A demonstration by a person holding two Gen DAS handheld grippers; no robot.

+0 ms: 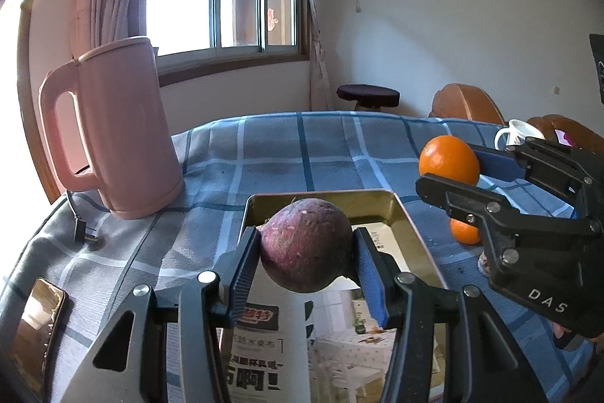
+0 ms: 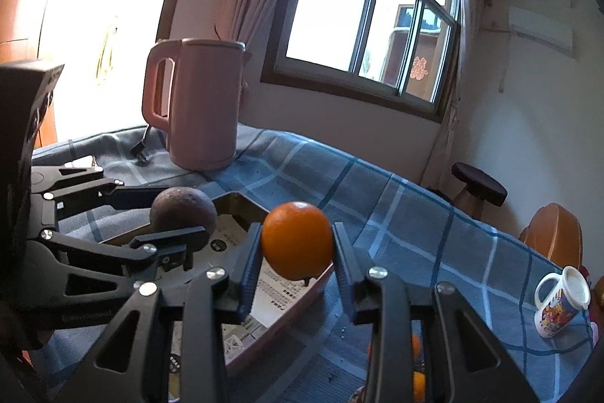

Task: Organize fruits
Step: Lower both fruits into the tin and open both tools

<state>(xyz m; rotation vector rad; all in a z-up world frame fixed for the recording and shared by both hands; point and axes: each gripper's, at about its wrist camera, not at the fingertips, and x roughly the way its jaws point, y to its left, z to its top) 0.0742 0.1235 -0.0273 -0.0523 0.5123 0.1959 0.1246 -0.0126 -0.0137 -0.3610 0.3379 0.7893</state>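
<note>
My left gripper [image 1: 307, 252] is clamped on a purple fruit [image 1: 305, 244], its blue pads pressing both flanks, and holds it above the tray [image 1: 406, 214], a shallow gold-walled tin lined with printed paper; the fruit's underside and any gap to the lining are hidden from me by the fruit itself. My right gripper [image 2: 296, 244] is clamped on an orange [image 2: 296, 238], held in the air over the tray's right rim; from the left wrist view this same gripper [image 1: 449, 172] enters from the right edge with the orange [image 1: 449, 159] at its tips, its far finger partly covered by the fruit. A second orange [image 1: 464, 231] lies on the blue checked tablecloth [image 1: 321, 146] just right of the tray, half concealed behind the right gripper's body; in the right wrist view only orange slivers show between the fingers at the bottom edge, too fragmentary to identify. A pink kettle [image 1: 124, 131] stands toward the table's far left corner, its plug [image 1: 85, 233] lying on the cloth beside it. A phone [image 1: 34, 331] lies at the near left edge, cut off by the lens rim. A printed mug [image 2: 562, 304] stands near the right edge of the table. The tray's near end is masked by my left gripper's frame.
</note>
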